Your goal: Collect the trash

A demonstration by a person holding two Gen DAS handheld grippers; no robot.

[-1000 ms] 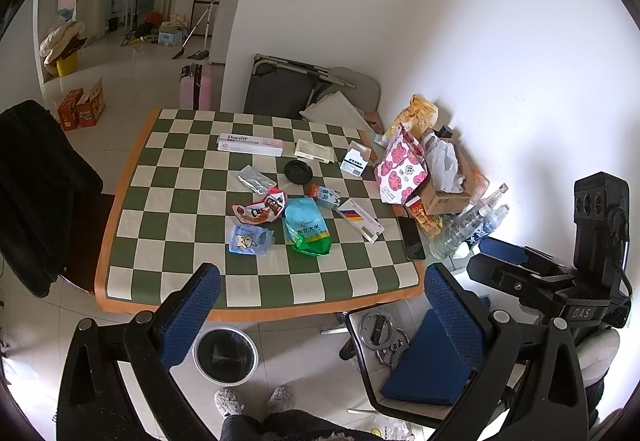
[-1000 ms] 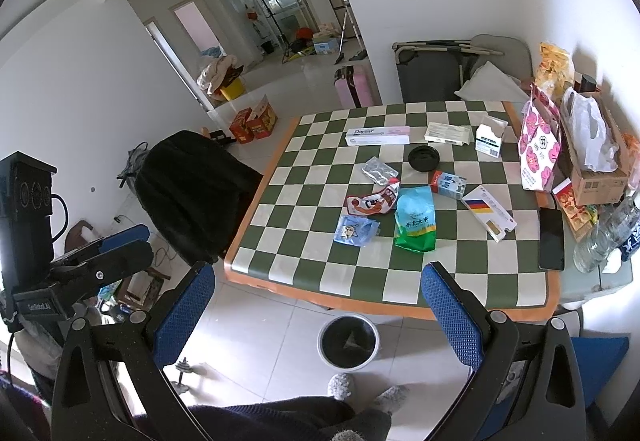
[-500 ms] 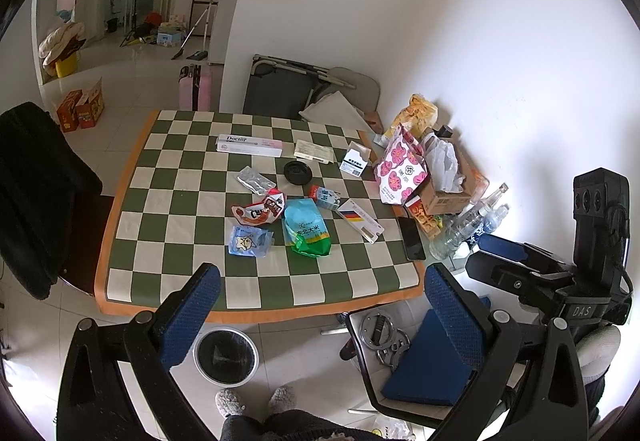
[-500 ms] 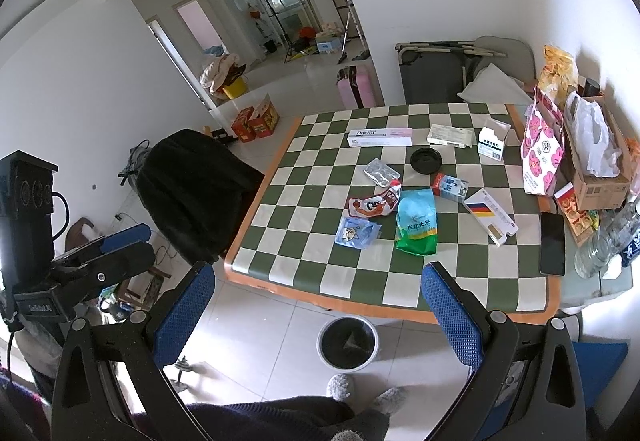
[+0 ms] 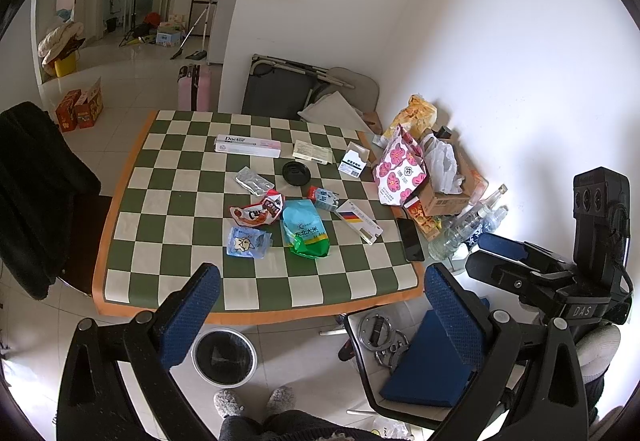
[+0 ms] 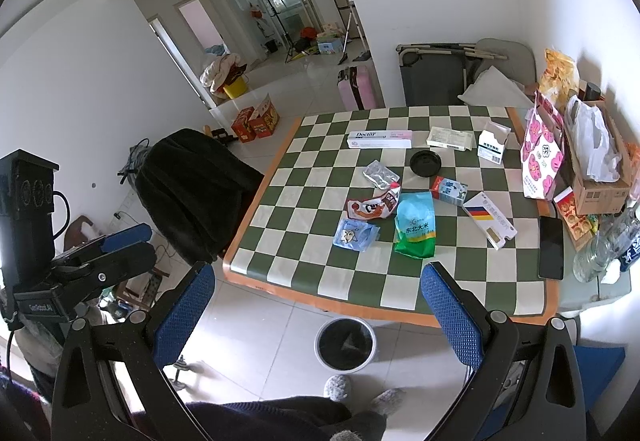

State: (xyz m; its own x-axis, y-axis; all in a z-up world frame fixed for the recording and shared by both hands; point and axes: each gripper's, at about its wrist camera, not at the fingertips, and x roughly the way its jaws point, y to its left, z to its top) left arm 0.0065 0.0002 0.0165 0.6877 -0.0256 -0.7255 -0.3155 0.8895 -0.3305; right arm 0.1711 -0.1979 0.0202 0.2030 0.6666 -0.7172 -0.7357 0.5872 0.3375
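Observation:
Trash lies on the green-and-white checkered table [image 5: 132,281] [image 6: 280,265]: a green rice bag [image 5: 304,229] [image 6: 416,227], a red snack wrapper [image 5: 258,211] [image 6: 374,205], a blue wrapper [image 5: 246,243] [image 6: 354,235], a clear wrapper [image 5: 254,181] [image 6: 380,173], a small carton [image 5: 324,197] [image 6: 448,191] and a black lid [image 5: 296,173] [image 6: 425,163]. A black-lined bin [image 5: 224,357] [image 6: 346,345] stands on the floor below the table's near edge. My left gripper [image 5: 320,311] and right gripper [image 6: 318,311] are both open and empty, held high in front of the table.
A toothpaste box [image 5: 248,145], flat boxes, a phone [image 5: 410,239], a flowered bag [image 5: 398,167], a carton and bottles [image 5: 464,229] crowd the table's right side. A chair with a black coat [image 6: 192,193] stands left, a blue-cushioned chair [image 5: 424,357] right.
Both views have shifted only slightly; the table sits a touch lower in the right wrist view. Nothing on the table has moved.

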